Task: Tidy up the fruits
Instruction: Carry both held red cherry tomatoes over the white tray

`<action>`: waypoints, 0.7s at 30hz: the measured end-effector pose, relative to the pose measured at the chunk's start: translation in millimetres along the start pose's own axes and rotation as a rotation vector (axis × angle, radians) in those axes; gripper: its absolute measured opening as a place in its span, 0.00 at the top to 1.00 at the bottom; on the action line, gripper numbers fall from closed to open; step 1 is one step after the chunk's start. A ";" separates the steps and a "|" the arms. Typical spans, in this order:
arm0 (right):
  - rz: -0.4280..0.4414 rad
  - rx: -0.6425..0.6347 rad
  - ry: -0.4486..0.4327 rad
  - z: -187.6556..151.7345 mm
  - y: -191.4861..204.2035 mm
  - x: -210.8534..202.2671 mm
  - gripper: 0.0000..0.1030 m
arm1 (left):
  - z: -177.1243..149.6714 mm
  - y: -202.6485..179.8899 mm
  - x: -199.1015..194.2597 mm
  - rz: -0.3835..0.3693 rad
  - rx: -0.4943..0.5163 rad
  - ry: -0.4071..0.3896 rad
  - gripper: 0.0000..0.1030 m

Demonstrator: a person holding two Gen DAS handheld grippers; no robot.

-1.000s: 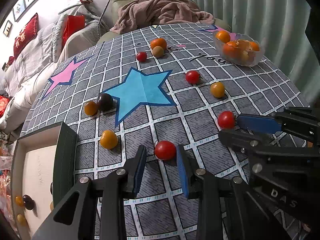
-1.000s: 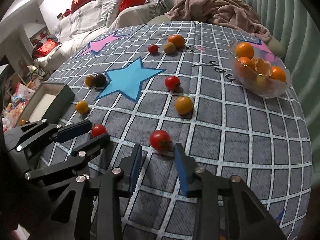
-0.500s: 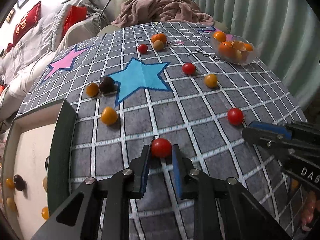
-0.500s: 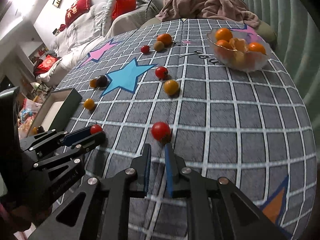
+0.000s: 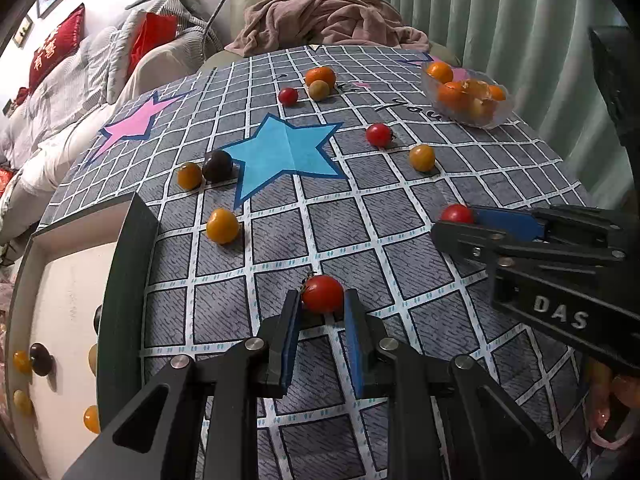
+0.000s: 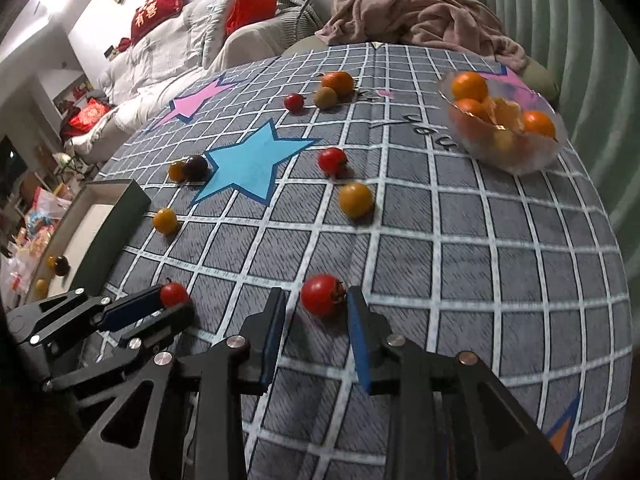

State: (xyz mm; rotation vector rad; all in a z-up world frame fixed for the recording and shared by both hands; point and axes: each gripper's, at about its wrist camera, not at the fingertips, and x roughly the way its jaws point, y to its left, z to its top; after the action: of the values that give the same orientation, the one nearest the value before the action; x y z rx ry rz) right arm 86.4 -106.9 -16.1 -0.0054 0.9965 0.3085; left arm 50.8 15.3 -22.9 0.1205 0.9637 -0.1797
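Blue pads of the left tongs [image 5: 322, 301] press on both sides of a red cherry tomato [image 5: 322, 293], which sits on the cloth. The right tongs [image 6: 316, 301] are opening, with a second red tomato [image 6: 322, 300] between the fingers. We see a clear gap on its left side, so it is not gripped.

In the left wrist view we read "DAS" [image 5: 560, 315] in raised letters on the body of the right tongs. "you" [image 5: 416, 109] is written on the cloth beside the glass bowl [image 5: 498, 118] of oranges.

A second ago the left jaws stood wide around their tomato; now they are closed on it. Half a second ago the right jaws were shut behind theirs; now they straddle it.

More small yellow, red and dark fruits lie scattered over the grey checked tablecloth [image 5: 400, 240], which has a blue star [image 5: 280, 156]. A dark-walled box [image 5: 132, 264] at the left edge holds several small fruits. Beyond the table we see a pink blanket [image 5: 328, 16] on a chair, a pale green curtain [image 5: 500, 20] and a sofa with red cushions [image 5: 56, 48].
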 end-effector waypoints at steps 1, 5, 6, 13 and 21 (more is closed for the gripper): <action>-0.005 -0.003 0.000 -0.8 1.0 -0.4 0.78 | 0.0 0.8 0.2 -0.003 -0.002 0.000 0.78; 0.036 0.047 -0.014 -9.4 -6.3 -10.8 0.78 | -0.4 6.3 -0.3 -0.035 -0.019 0.001 0.78; 0.052 0.059 -0.014 -11.9 -8.3 -13.7 0.78 | -0.9 7.3 -0.8 -0.040 -0.022 0.003 0.78; 0.097 0.089 -0.018 -26.4 -12.2 -37.2 0.78 | -9.4 5.9 -17.9 -0.061 -0.024 -0.008 0.78; 0.125 0.101 -0.014 -41.6 -3.2 -57.1 0.78 | -20.9 10.5 -45.6 -0.059 -0.038 -0.009 0.78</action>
State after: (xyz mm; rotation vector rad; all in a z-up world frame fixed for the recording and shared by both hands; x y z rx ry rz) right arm 24.2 -130.5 7.9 0.1514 0.9992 0.3715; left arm 10.8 33.9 3.1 0.0567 0.9615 -0.2161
